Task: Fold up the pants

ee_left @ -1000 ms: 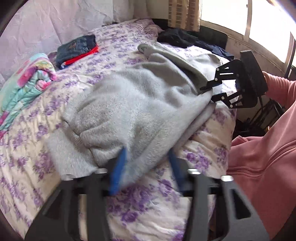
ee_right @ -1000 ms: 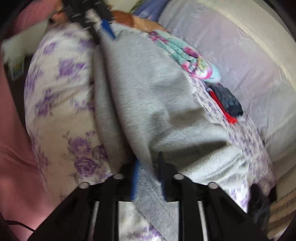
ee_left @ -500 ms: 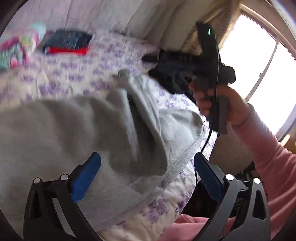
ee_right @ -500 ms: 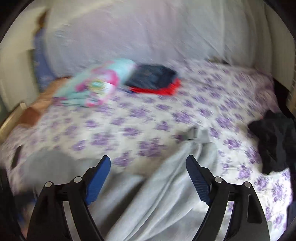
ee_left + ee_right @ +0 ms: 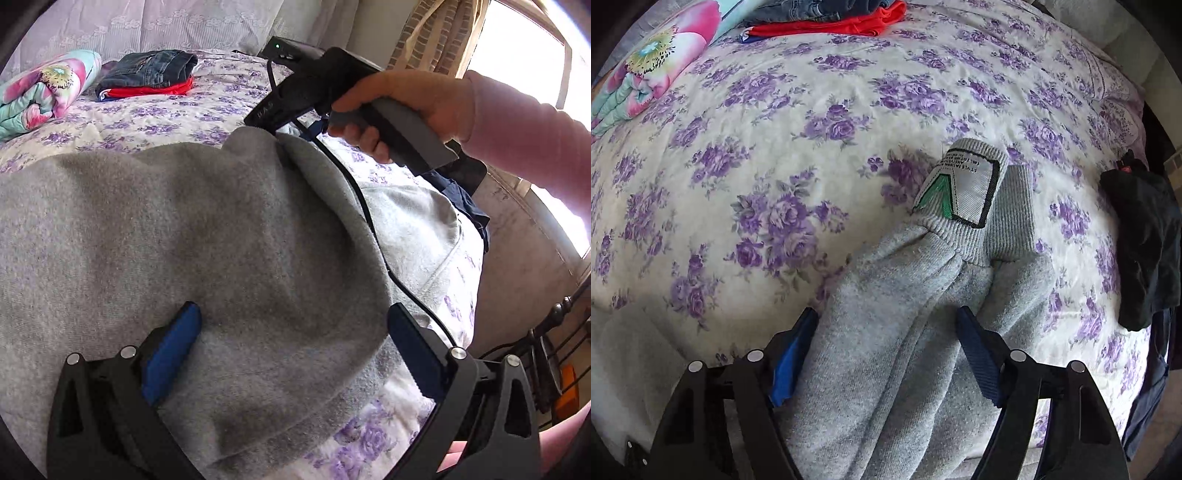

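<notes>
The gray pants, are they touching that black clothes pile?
Apart. The right wrist view shows flowered bedspread between the gray pants and the black clothes pile.

Bed covered by purple-floral quilt. Bright window seen at right, checked curtain beside it. Pale wall behind.

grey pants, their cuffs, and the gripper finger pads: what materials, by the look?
Grey pants: fuzzy matte fleece knit, likely cotton blend. Cuffs: ribbed knit, with fine vertical ridges. Left gripper and right gripper pads: blue, ridged, probably rubber or soft plastic.
</notes>
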`<action>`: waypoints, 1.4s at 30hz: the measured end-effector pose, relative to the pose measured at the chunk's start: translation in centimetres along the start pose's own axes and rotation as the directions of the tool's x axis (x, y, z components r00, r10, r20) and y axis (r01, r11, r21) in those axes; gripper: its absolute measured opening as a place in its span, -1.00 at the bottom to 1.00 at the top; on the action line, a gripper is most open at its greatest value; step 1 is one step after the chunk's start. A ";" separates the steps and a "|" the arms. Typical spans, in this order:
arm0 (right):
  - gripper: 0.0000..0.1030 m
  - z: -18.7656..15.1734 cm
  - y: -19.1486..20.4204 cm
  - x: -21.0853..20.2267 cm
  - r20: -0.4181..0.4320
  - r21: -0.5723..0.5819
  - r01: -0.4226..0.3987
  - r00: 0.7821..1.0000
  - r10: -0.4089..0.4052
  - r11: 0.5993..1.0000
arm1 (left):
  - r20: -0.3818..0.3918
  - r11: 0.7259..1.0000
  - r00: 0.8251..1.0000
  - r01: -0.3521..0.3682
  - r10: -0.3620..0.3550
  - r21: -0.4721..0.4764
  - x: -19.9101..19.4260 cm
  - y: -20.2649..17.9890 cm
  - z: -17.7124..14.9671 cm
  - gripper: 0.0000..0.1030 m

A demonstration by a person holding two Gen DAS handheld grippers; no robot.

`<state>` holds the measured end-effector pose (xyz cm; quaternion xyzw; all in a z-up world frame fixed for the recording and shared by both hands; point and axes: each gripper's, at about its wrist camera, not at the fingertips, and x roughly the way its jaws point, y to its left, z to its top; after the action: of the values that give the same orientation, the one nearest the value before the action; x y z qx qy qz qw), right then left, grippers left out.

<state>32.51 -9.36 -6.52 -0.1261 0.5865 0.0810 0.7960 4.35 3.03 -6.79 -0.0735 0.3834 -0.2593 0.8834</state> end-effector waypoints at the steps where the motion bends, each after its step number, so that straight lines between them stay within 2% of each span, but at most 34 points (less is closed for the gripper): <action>1: 0.26 -0.1 -0.2 0.1 0.004 0.003 -0.005 1.000 0.005 1.000 | 0.001 1.000 1.000 0.001 -0.001 -0.001 0.0 0.0 -0.1 0.91; 2: 0.18 -0.3 -0.4 0.0 0.011 0.008 -0.010 1.000 0.010 1.000 | 0.002 1.000 1.000 0.003 -0.003 -0.002 -0.1 0.1 -0.1 0.91; 3: -0.05 -0.5 -0.7 -0.1 0.018 0.016 -0.019 1.000 0.019 1.000 | 0.004 1.000 1.000 0.005 -0.005 -0.002 -0.1 0.1 0.0 0.91; 4: -0.36 -0.6 -1.4 -0.3 0.023 0.025 -0.045 0.999 0.044 0.999 | 0.006 1.000 1.000 0.007 -0.007 -0.002 -0.1 0.1 0.0 0.91; 6: -0.77 -1.0 -2.4 -1.2 0.039 0.044 -0.122 0.992 0.120 0.992 | 0.010 1.000 1.000 0.008 -0.008 -0.001 -0.2 0.1 -0.1 0.91; 8: -0.83 -2.0 -4.1 -3.4 0.114 0.076 -0.197 0.976 0.188 0.977 | 0.011 1.000 1.000 0.009 -0.009 -0.002 -0.1 0.1 -0.1 0.91; 9: -0.86 -2.6 -4.9 -4.9 0.170 0.085 -0.245 0.959 0.228 0.966 | 0.012 1.000 1.000 0.010 -0.010 -0.002 -0.1 0.1 -0.1 0.91; 11: -0.86 -5.2 -8.0 -8.3 0.313 0.130 -0.394 0.887 0.339 0.910 | 0.014 1.000 1.000 0.010 -0.010 -0.002 -0.1 0.0 -0.1 0.91; 12: -0.86 -7.0 -9.6 -9.9 0.385 0.148 -0.466 0.840 0.383 0.872 | 0.014 1.000 1.000 0.010 -0.010 -0.002 -0.2 0.0 -0.1 0.91; 14: -0.87 -11.8 -13.2 -12.7 0.540 0.155 -0.587 0.723 0.430 0.794 | 0.013 1.000 1.000 0.007 -0.007 0.001 -0.1 -0.1 -0.2 0.91; 15: -0.87 -14.1 -14.8 -13.4 0.598 0.159 -0.632 0.673 0.435 0.758 | 0.014 1.000 1.000 0.005 -0.005 0.002 -0.1 -0.2 -0.2 0.91; 17: -0.87 -19.7 -17.9 -13.6 0.709 0.162 -0.747 0.542 0.450 0.644 | 0.018 1.000 1.000 0.004 -0.004 0.006 -0.1 -0.4 -0.2 0.91; 18: -0.87 -22.4 -19.0 -13.0 0.747 0.165 -0.793 0.488 0.450 0.587 | 0.020 1.000 1.000 0.005 -0.005 0.006 -0.2 -0.4 -0.2 0.91; 19: -0.87 -25.1 -19.7 -11.8 0.776 0.171 -0.822 0.452 0.440 0.543 | 0.018 1.000 1.000 0.004 -0.004 0.005 -0.1 -0.4 -0.2 0.91; 20: -0.87 -27.3 -20.1 -10.4 0.793 0.192 -0.832 0.444 0.417 0.521 | 0.017 1.000 1.000 0.002 -0.002 0.005 -0.1 -0.4 -0.2 0.91; 21: -0.86 -29.3 -20.4 -8.6 0.802 0.231 -0.832 0.456 0.385 0.505 | 0.017 1.000 1.000 0.000 0.000 0.005 -0.1 -0.4 -0.2 0.91; 23: -0.84 -32.4 -20.8 -4.3 0.791 0.320 -0.827 0.502 0.350 0.463 | 0.016 1.000 1.000 -0.002 0.002 0.007 -0.1 -0.4 -0.2 0.91; 24: -0.76 -33.4 -21.0 -2.3 0.777 0.361 -0.823 0.525 0.347 0.438 | 0.016 1.000 1.000 -0.002 0.002 0.009 -0.1 -0.5 -0.2 0.91; 25: -0.78 -34.3 -21.0 -0.6 0.768 0.388 -0.826 0.535 0.352 0.409 | 0.015 1.000 1.000 -0.004 0.004 0.010 0.0 -0.5 -0.2 0.91; 26: -0.78 -34.9 -21.0 0.3 0.782 0.381 -0.843 0.513 0.354 0.380 | 0.016 1.000 1.000 -0.005 0.005 0.010 -0.1 -0.5 -0.3 0.91; 27: -0.73 -35.4 -21.0 0.3 0.803 0.354 -0.861 0.480 0.353 0.365 | 0.018 1.000 1.000 -0.004 0.004 0.011 -0.1 -0.4 -0.2 0.91; 28: -0.43 -35.5 -21.0 -0.1 0.818 0.336 -0.868 0.461 0.345 0.365 | 0.019 1.000 1.000 -0.004 0.004 0.011 -0.1 -0.4 -0.3 0.91; 30: 0.04 -35.6 -21.3 -1.4 0.848 0.307 -0.878 0.428 0.312 0.368 | 0.022 1.000 1.000 -0.005 0.005 0.012 -0.1 -0.4 -0.3 0.91; 31: 0.18 -35.5 -21.4 -2.2 0.858 0.301 -0.877 0.420 0.295 0.375 | 0.024 1.000 1.000 -0.004 0.003 0.013 -0.1 -0.4 -0.3 0.91; 32: 0.22 -35.1 -21.6 -2.7 0.859 0.307 -0.868 0.430 0.279 0.390 | 0.025 1.000 1.000 -0.002 0.001 0.014 -0.2 -0.4 -0.3 0.91; 33: 0.27 -34.7 -21.9 -3.2 0.857 0.326 -0.852 0.449 0.253 0.409 | 0.027 1.000 1.000 0.000 0.000 0.014 -0.2 -0.4 -0.4 0.91; 35: 0.37 -34.0 -23.1 -3.3 0.846 0.396 -0.816 0.503 0.178 0.422 | 0.030 1.000 1.000 0.000 0.000 0.016 -0.3 -0.4 -0.4 0.91; 38: 0.37 -32.0 -24.5 -2.5 0.834 0.425 -0.808 0.525 0.171 0.409 | 0.033 1.000 0.999 -0.002 0.001 0.017 -0.3 -0.5 -0.5 0.91; 39: 0.31 -31.1 -24.6 -2.6 0.825 0.429 -0.794 0.539 0.173 0.430 | 0.035 1.000 0.999 -0.001 0.000 0.018 -0.4 -0.5 -0.5 0.91; 40: -0.30 -30.0 -24.6 -2.8 0.805 0.439 -0.761 0.569 0.166 0.478 | 0.039 1.000 0.999 0.002 -0.003 0.021 -0.4 -0.5 -0.6 0.91; 41: -0.48 -29.3 -24.6 -3.4 0.788 0.435 -0.727 0.593 0.166 0.530 | 0.042 1.000 0.999 0.003 -0.004 0.023 -0.5 -0.6 -0.6 0.91; 42: -0.76 -28.9 -24.5 -3.9 0.777 0.433 -0.698 0.610 0.157 0.570 | 0.042 1.000 0.999 0.004 -0.005 0.025 -0.5 -0.6 -0.7 0.91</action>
<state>11.70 -41.26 -8.33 0.3845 0.2581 0.0964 0.8810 3.31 2.84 -6.72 -0.0688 0.3611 -0.2643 0.8916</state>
